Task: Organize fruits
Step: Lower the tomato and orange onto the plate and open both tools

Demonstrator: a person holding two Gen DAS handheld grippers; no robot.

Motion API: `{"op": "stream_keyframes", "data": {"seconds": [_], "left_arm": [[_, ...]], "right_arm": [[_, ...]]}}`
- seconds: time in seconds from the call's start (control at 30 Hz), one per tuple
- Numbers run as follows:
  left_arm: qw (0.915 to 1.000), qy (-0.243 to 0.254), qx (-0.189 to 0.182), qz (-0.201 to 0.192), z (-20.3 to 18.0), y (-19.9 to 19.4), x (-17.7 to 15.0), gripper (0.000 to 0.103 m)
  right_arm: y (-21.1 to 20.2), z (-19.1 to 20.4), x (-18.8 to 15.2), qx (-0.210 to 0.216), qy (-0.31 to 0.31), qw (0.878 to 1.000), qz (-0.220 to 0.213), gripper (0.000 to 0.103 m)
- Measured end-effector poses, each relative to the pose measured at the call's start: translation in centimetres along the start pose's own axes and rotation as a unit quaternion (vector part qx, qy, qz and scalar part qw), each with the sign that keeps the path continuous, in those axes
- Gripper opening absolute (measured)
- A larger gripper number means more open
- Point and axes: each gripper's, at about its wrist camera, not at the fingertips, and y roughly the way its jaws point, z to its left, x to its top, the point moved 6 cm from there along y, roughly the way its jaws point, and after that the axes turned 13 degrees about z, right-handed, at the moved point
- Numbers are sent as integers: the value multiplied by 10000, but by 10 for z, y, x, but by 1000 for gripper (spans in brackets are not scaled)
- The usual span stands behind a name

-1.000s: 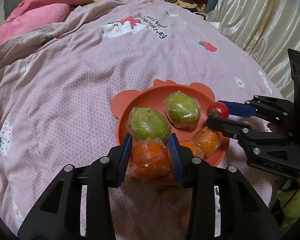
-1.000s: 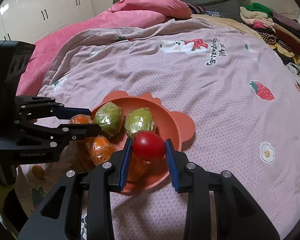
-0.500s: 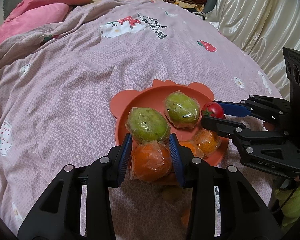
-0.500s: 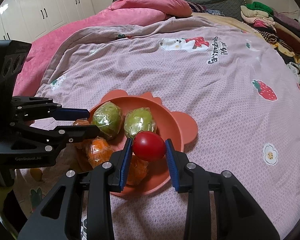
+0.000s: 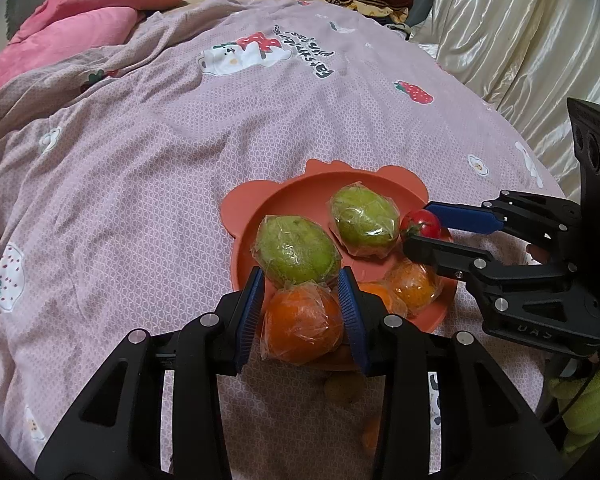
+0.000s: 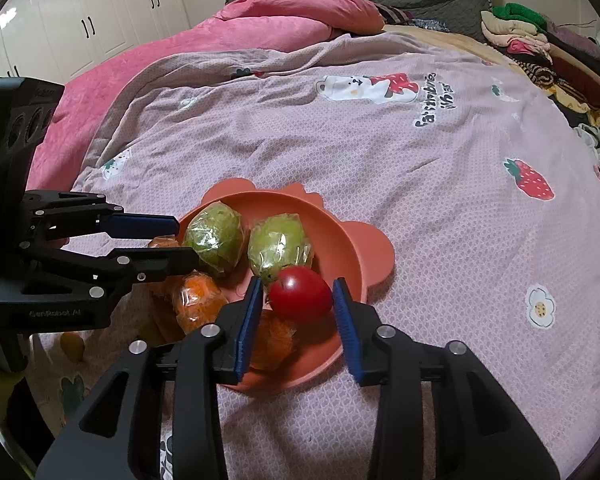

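An orange plate [image 5: 296,196] with ear-shaped lobes lies on the pink-lilac bedspread. It bears two film-wrapped green fruits [image 5: 296,250] [image 5: 364,216] and wrapped oranges [image 5: 414,284]. My left gripper [image 5: 302,280] is shut on a wrapped orange [image 5: 302,324] at the plate's near rim. My right gripper [image 6: 297,286] straddles a red tomato [image 6: 300,300] over the plate's near side. Its jaws are opening, and a gap shows between the left pad and the tomato. More wrapped oranges [image 6: 198,308] lie beside and under it.
A small brownish fruit [image 5: 342,390] lies on the bedspread below the left gripper, and a small yellow one [image 6: 72,346] sits near the bed's edge. A pink duvet [image 6: 284,20] and folded clothes [image 6: 540,52] are at the far end. Cream curtains [image 5: 520,40] hang at the right.
The right gripper's jaws have spread a little, so the pads no longer pinch the tomato. The left gripper still grips the wrapped orange in the same place.
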Motion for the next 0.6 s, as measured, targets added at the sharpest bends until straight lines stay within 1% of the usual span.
{"op": "stream_keyframes", "data": {"seconds": [0.07, 0.17, 0.3, 0.47, 0.6], "left_arm": [[10000, 2, 6, -3, 0, 0, 0, 30], [10000, -4, 1, -7, 0, 0, 1, 30], [10000, 4, 0, -9, 0, -1, 0, 30], [10000, 2, 6, -12, 0, -1, 0, 30], [10000, -7, 10, -21, 0, -1, 0, 30]], "right_arm": [[-1, 0, 0, -19, 3, 10000, -9, 37], [-4, 0, -2, -16, 10, 10000, -38, 42], [-7, 0, -3, -21, 12, 10000, -68, 42], [-12, 0, -5, -27, 23, 9999, -105, 46], [-18, 1, -8, -21, 28, 9999, -151, 52]]}}
